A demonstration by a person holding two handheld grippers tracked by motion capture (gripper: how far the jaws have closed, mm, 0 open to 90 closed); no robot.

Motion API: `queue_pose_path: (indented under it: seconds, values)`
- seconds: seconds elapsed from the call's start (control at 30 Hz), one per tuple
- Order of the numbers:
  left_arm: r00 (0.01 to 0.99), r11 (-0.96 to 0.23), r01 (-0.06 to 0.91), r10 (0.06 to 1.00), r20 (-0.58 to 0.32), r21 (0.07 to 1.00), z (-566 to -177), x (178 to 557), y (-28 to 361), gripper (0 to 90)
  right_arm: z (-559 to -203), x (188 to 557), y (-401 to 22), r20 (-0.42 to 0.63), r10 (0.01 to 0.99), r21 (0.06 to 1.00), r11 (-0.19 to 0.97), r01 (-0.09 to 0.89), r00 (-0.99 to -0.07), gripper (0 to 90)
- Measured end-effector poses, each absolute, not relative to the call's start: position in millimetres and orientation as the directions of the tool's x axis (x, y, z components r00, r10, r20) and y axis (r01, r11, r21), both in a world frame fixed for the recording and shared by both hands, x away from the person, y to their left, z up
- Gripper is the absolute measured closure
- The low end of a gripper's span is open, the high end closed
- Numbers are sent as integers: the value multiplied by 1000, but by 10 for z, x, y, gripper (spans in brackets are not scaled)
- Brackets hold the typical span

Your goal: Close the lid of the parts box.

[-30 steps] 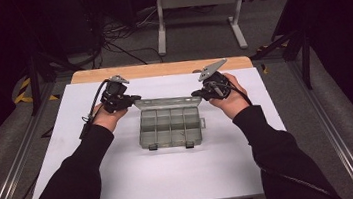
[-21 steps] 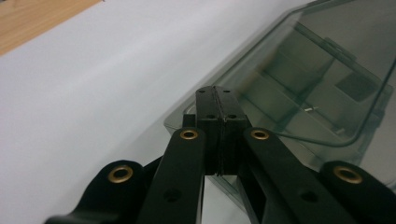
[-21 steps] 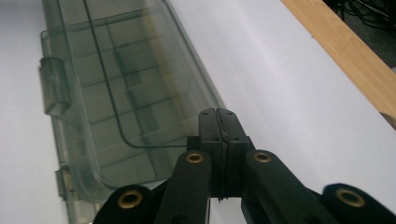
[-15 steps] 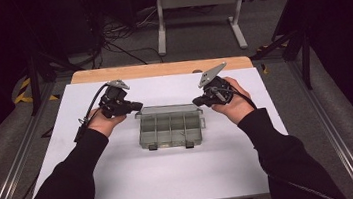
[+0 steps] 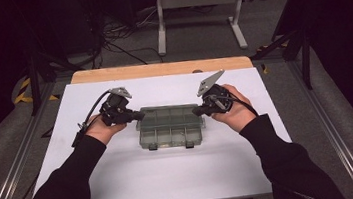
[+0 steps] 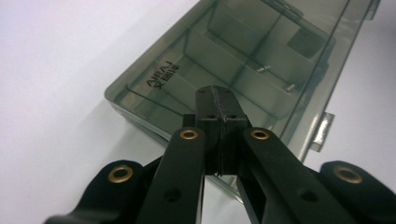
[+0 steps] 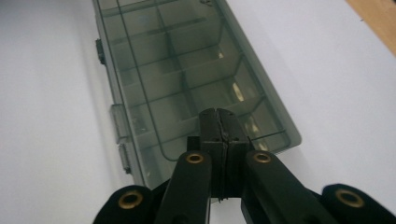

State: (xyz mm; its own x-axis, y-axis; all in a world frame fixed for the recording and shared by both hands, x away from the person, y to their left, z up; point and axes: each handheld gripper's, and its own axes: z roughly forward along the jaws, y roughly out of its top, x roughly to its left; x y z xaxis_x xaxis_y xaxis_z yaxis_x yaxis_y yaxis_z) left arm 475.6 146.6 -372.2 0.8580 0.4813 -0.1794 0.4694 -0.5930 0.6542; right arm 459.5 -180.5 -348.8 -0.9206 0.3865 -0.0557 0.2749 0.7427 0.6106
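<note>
A shallow, rectangular organiser box (image 5: pixel 170 126) of smoky, see-through plastic lies near the middle of the smooth white table (image 5: pixel 139 184), lid shut, with thin dividers forming small compartments inside and two pale latches along its near edge. The left gripper (image 5: pixel 139 115), matte black with brass rivets, has its jaws pressed together, their tips at the box's left end. The right gripper (image 5: pixel 197 110), jaws likewise together, meets the right end. Whether the tips actually touch the plastic is hard to tell.
</note>
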Motion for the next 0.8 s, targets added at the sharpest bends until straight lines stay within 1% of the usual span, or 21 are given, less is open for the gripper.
queue_pose_path:
  seconds: [0.13, 0.53, 0.73, 0.8]
  values:
    - [869, -609, 456, 460, -179, 648, -3729, 4718, 1443, 895, -3525, 4547, -1762, -35, 386, 592, 751, 292, -922, 900]
    - [881, -658, 448, 439, -176, 605, -3824, 4646, 1397, 895, -3663, 4484, -1685, 17, 382, 539, 775, 330, -924, 900]
    - [890, -683, 435, 426, -164, 586, -3856, 4611, 1374, 895, -3708, 4457, -1651, 27, 376, 522, 785, 334, -926, 900]
    - [891, -685, 436, 419, -174, 583, -3870, 4608, 1370, 895, -3724, 4452, -1644, 27, 373, 517, 789, 333, -927, 900]
